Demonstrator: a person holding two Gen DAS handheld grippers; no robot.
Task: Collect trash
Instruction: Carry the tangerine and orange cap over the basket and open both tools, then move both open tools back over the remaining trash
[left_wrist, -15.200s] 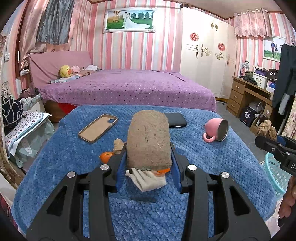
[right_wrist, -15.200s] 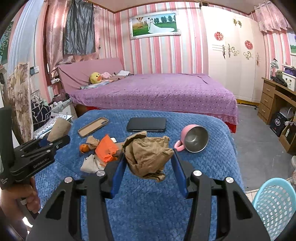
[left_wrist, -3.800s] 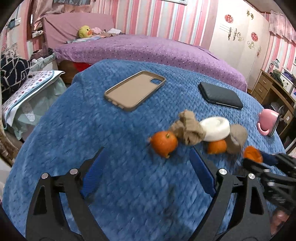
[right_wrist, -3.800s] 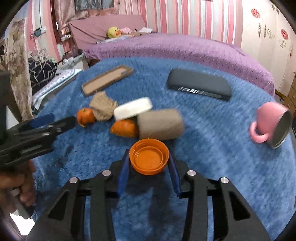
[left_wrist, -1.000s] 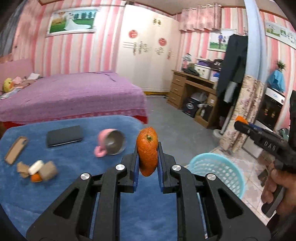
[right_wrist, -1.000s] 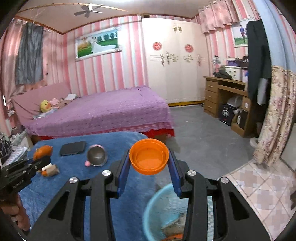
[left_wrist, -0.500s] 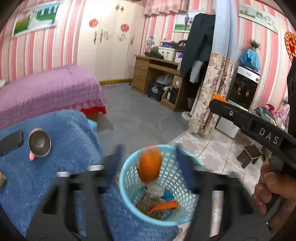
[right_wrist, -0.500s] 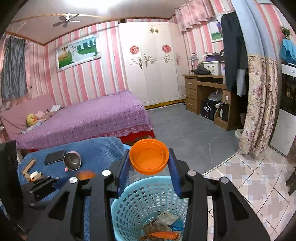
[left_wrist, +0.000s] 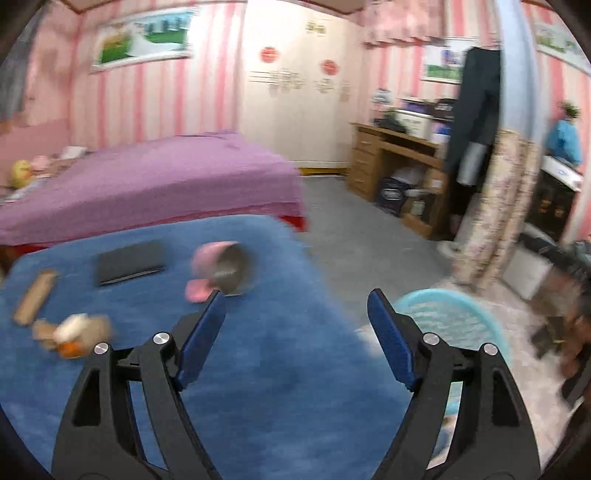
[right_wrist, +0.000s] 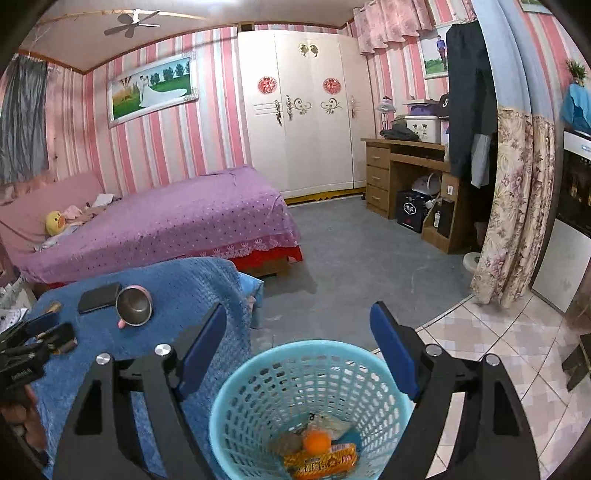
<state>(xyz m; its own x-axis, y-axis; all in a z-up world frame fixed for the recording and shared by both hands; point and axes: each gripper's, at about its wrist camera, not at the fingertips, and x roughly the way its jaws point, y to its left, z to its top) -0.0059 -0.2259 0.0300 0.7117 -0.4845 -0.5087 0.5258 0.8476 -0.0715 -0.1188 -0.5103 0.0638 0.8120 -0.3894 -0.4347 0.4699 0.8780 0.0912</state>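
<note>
My right gripper (right_wrist: 297, 345) is open and empty, directly above the light blue trash basket (right_wrist: 258, 373) on the floor. Inside the basket lie an orange fruit (right_wrist: 316, 442), an orange wrapper (right_wrist: 321, 459) and other scraps. My left gripper (left_wrist: 295, 330) is open and empty over the blue-covered table (left_wrist: 258, 369), with the basket (left_wrist: 450, 321) to its right. A small trash pile (left_wrist: 72, 334) with an orange piece lies at the table's left. The left gripper shows at the left edge of the right wrist view (right_wrist: 40, 341).
A pink mug (left_wrist: 218, 267) lies on its side, with a black case (left_wrist: 129, 262) and a phone case (left_wrist: 37, 295) further left on the table. A purple bed (right_wrist: 166, 218) stands behind. A wooden desk (right_wrist: 406, 173) and a floral curtain (right_wrist: 513, 206) stand at the right.
The orange fruit dropped from my left gripper into the basket, and the left gripper swung back toward the table. My right gripper opened and released the orange lid over the basket.
</note>
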